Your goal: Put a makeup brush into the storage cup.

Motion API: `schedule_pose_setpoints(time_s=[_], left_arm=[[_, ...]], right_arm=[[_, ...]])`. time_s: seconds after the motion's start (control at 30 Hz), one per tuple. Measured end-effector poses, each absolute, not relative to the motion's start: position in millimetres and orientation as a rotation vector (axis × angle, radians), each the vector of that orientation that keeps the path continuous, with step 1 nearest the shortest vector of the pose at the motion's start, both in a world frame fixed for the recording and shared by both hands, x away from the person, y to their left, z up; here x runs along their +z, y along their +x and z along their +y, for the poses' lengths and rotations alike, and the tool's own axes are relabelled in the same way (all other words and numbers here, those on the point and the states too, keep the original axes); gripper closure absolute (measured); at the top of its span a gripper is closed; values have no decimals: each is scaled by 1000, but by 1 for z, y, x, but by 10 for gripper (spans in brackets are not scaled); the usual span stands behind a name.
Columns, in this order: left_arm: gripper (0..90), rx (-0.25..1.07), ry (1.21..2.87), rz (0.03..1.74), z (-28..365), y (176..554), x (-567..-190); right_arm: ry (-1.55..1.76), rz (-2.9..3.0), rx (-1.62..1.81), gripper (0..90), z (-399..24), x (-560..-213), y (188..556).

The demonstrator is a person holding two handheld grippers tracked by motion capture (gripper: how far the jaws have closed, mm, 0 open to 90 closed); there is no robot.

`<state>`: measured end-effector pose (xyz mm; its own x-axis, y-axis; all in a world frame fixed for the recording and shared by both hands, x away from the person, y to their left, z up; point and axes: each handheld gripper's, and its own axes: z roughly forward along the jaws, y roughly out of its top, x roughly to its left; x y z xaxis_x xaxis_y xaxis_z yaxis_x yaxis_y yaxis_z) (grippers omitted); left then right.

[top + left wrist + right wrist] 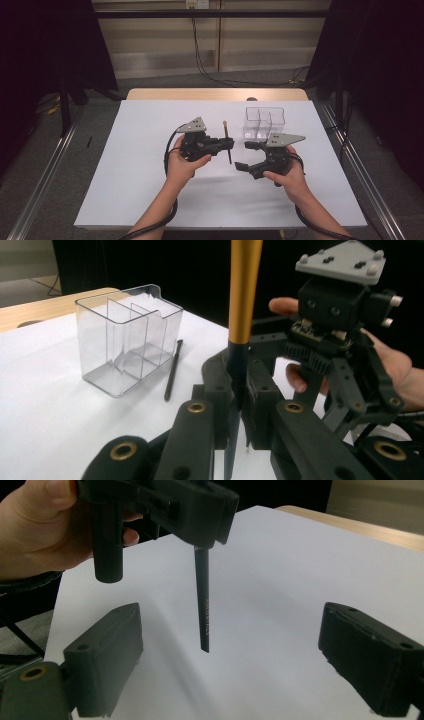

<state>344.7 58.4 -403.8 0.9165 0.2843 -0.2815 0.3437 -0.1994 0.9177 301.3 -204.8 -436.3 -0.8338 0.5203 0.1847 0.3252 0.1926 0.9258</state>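
A slim makeup brush [244, 300], gold along its upper handle and black below, is being gripped near its middle by the closed jaws of the left gripper [227, 144], and it is being held above the white table covering [140, 180] with its black end hanging free, as is shown in the right gripper view [202, 605]. The right gripper [249, 156] is being held just beside it with its jaws spread wide and nothing between them. A clear divided organizer [264, 122] is standing just beyond the right gripper, and in the left gripper view a dark pencil-like stick [172, 371] is lying on the covering beside it [127, 337]. The work is being judged as a hand-over of the brush, or its placing into the organizer. Several risks are being carried from here: the smooth round handle is being pinched over a short length only, so the brush could be rotated or slipped if it is nudged by the right jaws; if the left grip is being loosened before the right jaws are being pressed on the handle, the brush could be dropped onto the table; and the light organizer could be knocked or tipped by the nearby right gripper.
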Motion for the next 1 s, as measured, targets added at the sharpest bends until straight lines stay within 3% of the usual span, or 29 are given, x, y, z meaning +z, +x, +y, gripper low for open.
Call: schedule_pose_setpoints(time_s=[0.77,1.0], left_arm=[[832,-3,1845,470,55,347,-404],[832,-5,1855,468,49,348,-407]], right_arm=[[834,2202,1778,100,-211,-408,309],[828,2173,1796,170,-212,-397,313]])
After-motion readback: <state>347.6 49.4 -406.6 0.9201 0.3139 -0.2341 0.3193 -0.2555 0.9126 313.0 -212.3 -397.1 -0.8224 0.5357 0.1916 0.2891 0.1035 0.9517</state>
